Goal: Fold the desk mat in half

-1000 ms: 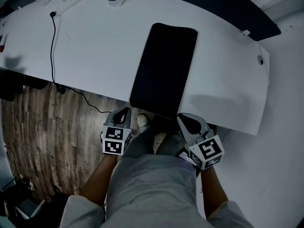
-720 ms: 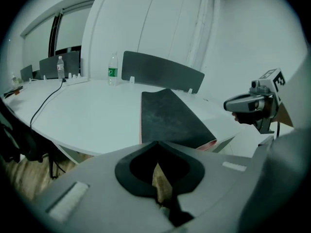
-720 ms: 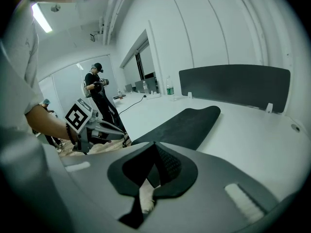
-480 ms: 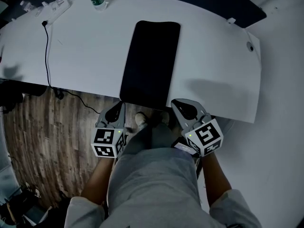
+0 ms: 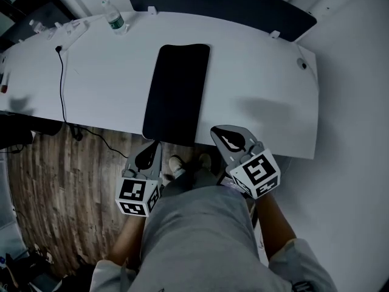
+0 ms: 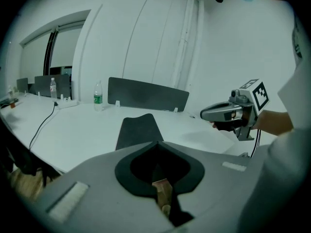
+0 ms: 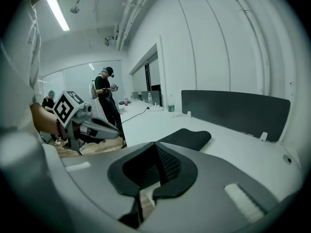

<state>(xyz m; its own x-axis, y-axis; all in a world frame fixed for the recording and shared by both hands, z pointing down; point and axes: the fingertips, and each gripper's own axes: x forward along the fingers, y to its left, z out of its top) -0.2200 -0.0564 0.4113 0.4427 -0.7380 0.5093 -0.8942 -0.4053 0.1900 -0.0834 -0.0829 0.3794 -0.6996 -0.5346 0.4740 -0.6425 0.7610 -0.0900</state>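
The black desk mat (image 5: 176, 93) lies as a narrow strip on the white desk (image 5: 261, 84), its near end at the front edge. In the right gripper view the mat (image 7: 187, 137) looks doubled, with a rounded edge. Nothing touches it. My left gripper (image 5: 146, 154) hangs off the desk over the floor, just below the mat's near left corner, jaws shut and empty. My right gripper (image 5: 230, 140) hovers at the desk's front edge to the right of the mat, also shut and empty. Each gripper shows in the other's view: the right gripper (image 6: 206, 114) and the left gripper (image 7: 114, 132).
A water bottle (image 5: 113, 18), a power strip (image 5: 70, 29) and a black cable (image 5: 61, 84) sit at the desk's far left. A dark divider panel (image 5: 231, 2) runs along the back edge. Wooden floor (image 5: 55, 181) lies below. Another person (image 7: 108, 106) stands further off.
The desk and mat have slid away and look smaller as the person backed off. Both grippers stay shut and have drawn back from the mat's near end.
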